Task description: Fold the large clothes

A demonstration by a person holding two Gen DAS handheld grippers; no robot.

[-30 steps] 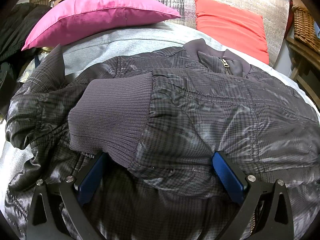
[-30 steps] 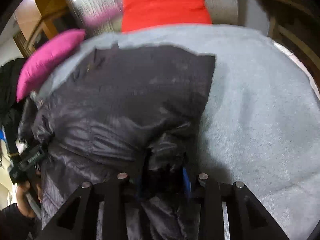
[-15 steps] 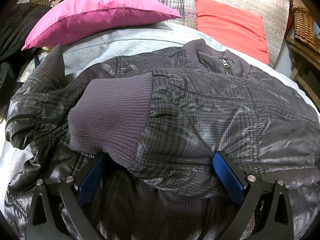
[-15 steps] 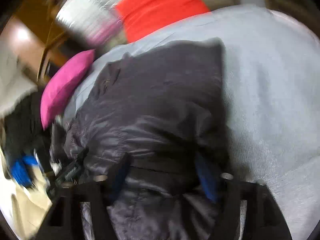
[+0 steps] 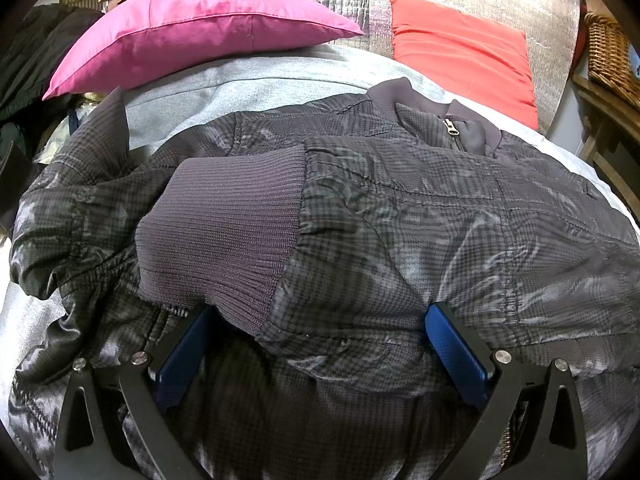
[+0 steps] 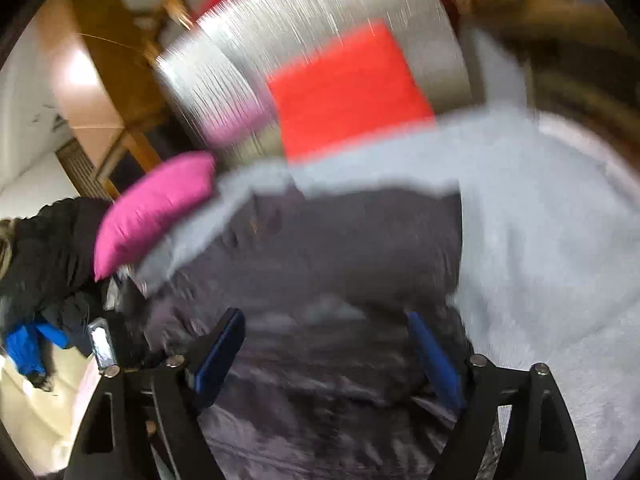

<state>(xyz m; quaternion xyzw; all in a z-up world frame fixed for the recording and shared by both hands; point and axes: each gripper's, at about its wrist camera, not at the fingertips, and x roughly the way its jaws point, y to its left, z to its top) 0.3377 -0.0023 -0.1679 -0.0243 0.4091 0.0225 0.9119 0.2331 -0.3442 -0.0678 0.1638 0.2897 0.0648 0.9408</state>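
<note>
With the dark checked jacket (image 5: pixel 400 216) lying on the grey-covered bed (image 5: pixel 224 80) and both the left gripper (image 5: pixel 320 344) and right gripper (image 6: pixel 328 348) spread wide, holding nothing, the slippery, puffy folded sleeve (image 5: pixel 224 232) could spring back open.
</note>
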